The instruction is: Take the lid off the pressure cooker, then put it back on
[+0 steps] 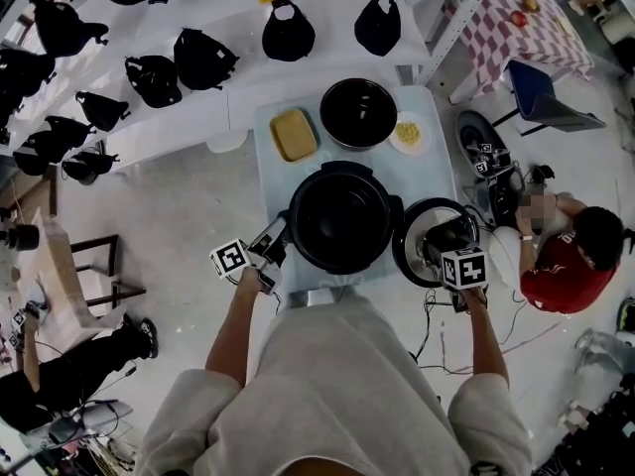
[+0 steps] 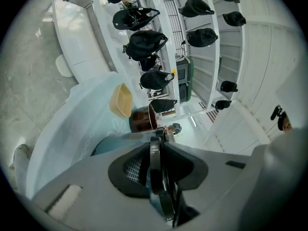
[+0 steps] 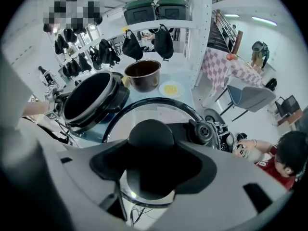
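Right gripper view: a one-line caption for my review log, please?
Right gripper grips the lid by its knob, beside the open cooker; a dark bowl stands behind.

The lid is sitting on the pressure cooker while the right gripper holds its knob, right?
Not quite. The lid is off, held beside the open pressure cooker; the right gripper does hold its knob. The head view shows it.
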Demonstrator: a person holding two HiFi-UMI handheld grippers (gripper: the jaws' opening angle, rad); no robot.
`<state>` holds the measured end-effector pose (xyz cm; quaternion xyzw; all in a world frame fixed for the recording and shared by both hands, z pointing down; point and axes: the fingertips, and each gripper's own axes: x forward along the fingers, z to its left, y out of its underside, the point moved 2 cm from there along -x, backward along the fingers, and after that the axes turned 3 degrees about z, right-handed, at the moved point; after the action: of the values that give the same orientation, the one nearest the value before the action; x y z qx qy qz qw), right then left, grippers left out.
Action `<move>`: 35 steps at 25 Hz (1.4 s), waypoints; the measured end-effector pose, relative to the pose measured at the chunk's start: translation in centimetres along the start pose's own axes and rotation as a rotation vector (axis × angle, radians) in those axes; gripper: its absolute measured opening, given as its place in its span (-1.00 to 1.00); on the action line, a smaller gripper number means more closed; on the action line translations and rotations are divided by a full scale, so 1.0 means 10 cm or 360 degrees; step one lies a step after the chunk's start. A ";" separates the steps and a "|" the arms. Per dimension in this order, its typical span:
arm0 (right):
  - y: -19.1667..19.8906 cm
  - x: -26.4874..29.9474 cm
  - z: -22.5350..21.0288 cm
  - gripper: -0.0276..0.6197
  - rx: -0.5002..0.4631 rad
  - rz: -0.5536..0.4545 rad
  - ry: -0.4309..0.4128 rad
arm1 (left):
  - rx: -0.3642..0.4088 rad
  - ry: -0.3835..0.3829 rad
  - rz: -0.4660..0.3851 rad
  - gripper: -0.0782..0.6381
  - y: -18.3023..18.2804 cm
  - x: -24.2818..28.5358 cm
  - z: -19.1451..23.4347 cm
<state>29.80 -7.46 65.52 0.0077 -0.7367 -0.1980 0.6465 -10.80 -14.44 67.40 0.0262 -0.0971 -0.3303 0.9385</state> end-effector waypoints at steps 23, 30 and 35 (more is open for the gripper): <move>-1.00 -1.00 0.67 -0.08 -0.0420 -0.0088 -0.0132 | 0.0099 0.0012 0.0008 -0.55 -0.03 -0.02 0.04; -1.33 -0.84 1.28 -0.08 -0.0702 -0.0026 -0.0194 | 0.0094 0.0042 0.0005 -0.56 -0.04 -0.03 0.03; -1.44 -0.67 1.69 -0.08 -0.0830 0.0023 -0.0259 | 0.0015 0.0129 -0.0002 -0.56 -0.01 0.01 -0.03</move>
<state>11.27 -14.13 53.35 -0.1802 -0.7104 -0.3762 0.5668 -10.72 -14.52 67.08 0.0439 -0.0605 -0.3290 0.9414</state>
